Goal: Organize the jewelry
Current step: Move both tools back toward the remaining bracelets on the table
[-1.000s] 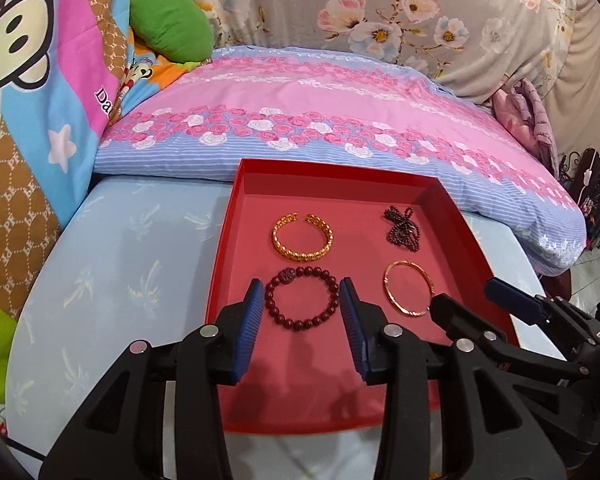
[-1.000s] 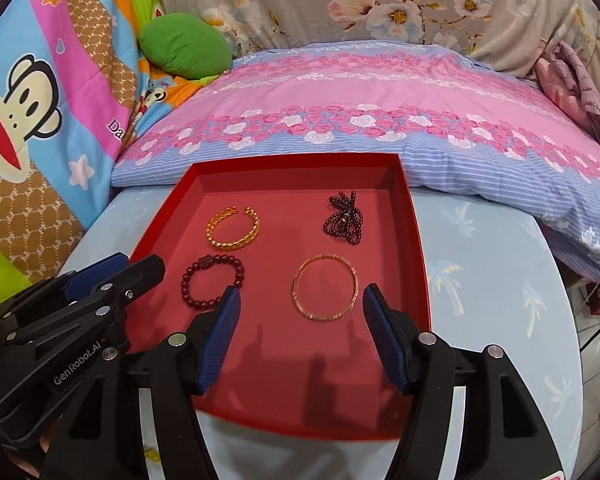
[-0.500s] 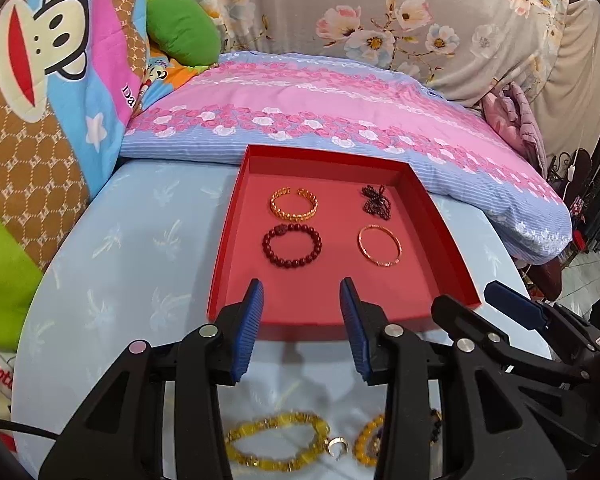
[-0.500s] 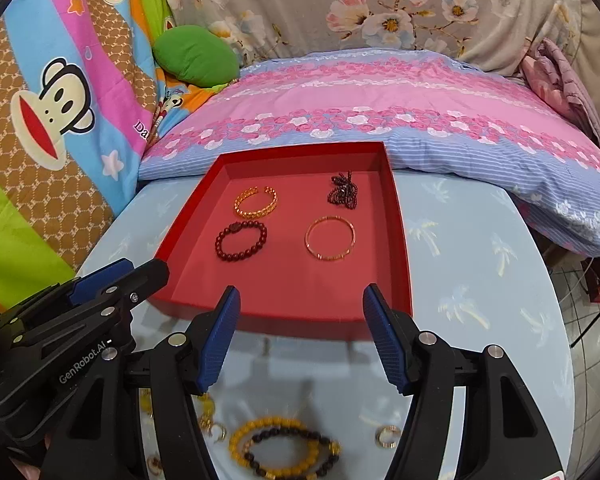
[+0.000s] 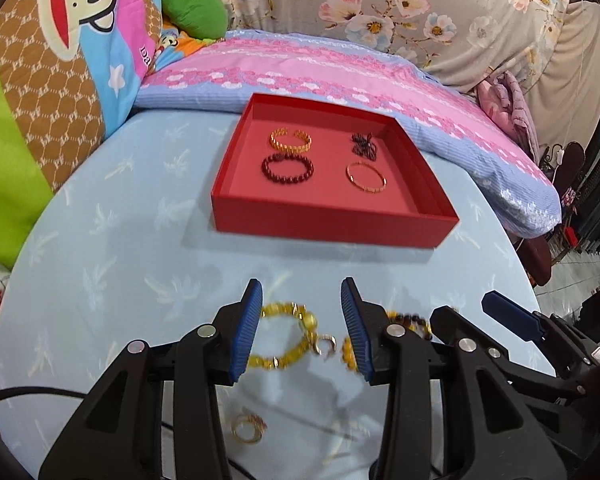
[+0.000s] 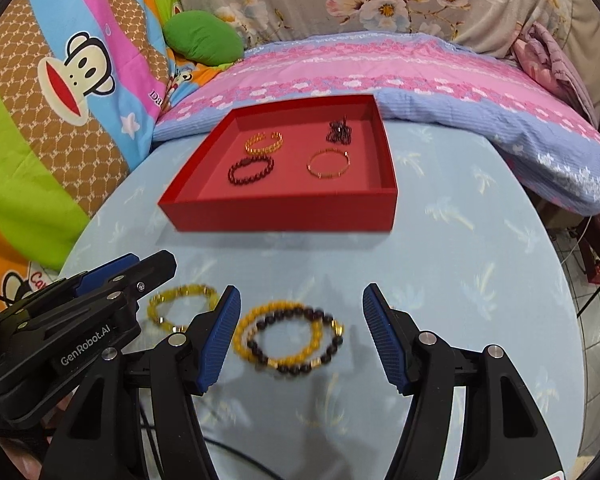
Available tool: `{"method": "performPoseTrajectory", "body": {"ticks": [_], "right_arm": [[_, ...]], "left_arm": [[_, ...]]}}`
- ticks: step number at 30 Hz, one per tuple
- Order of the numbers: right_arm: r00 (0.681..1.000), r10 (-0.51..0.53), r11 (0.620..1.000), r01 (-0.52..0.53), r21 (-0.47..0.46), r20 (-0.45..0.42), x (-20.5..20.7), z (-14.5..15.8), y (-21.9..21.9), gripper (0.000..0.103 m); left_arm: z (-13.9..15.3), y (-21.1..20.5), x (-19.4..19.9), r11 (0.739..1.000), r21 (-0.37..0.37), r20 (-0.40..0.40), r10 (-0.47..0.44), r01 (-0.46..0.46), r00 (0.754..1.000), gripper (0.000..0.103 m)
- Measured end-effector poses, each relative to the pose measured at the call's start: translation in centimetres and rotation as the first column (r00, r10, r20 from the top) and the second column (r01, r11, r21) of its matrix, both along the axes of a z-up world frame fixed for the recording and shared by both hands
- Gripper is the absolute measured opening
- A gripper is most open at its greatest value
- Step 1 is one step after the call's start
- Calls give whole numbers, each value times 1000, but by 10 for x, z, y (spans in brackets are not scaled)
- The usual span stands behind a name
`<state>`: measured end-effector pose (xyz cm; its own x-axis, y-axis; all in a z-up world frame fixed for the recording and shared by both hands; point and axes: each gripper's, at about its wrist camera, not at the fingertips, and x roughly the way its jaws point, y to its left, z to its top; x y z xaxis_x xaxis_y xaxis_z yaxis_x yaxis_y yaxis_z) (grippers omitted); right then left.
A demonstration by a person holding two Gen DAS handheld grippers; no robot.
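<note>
Jewelry is lying loose on the blue table (image 6: 480, 280) before the red tray (image 6: 284, 216), both grippers (image 5: 302, 320) (image 6: 302, 330) hovering empty, jaws apart.

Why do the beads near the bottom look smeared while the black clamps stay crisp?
Motion blur. In the left wrist view the yellow bracelet smears; in the right wrist view the dark bracelet does. The hand-held grippers look sharp in both, and the fisheye bends the red tray.

Your pale blue table (image 6: 460, 264) carries a red tray (image 6: 284, 212) at twelve o'clock, yellow bead bracelets (image 6: 180, 300) and a dark one (image 6: 300, 340) nearer you.
</note>
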<state>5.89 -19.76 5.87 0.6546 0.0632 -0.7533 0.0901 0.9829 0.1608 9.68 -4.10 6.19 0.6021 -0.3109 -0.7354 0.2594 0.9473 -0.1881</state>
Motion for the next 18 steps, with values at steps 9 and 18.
{"method": "performPoseTrajectory", "body": {"ticks": [9, 18], "right_arm": [[999, 13, 1000, -13, 1, -50, -20, -25, 3, 62], [998, -1, 1000, 1, 0, -60, -15, -33, -2, 62]], "left_arm": [[-26, 3, -20, 1000, 1, -51, -1, 1, 999, 39], [-39, 23, -16, 999, -9, -68, 37, -38, 997, 47]]}}
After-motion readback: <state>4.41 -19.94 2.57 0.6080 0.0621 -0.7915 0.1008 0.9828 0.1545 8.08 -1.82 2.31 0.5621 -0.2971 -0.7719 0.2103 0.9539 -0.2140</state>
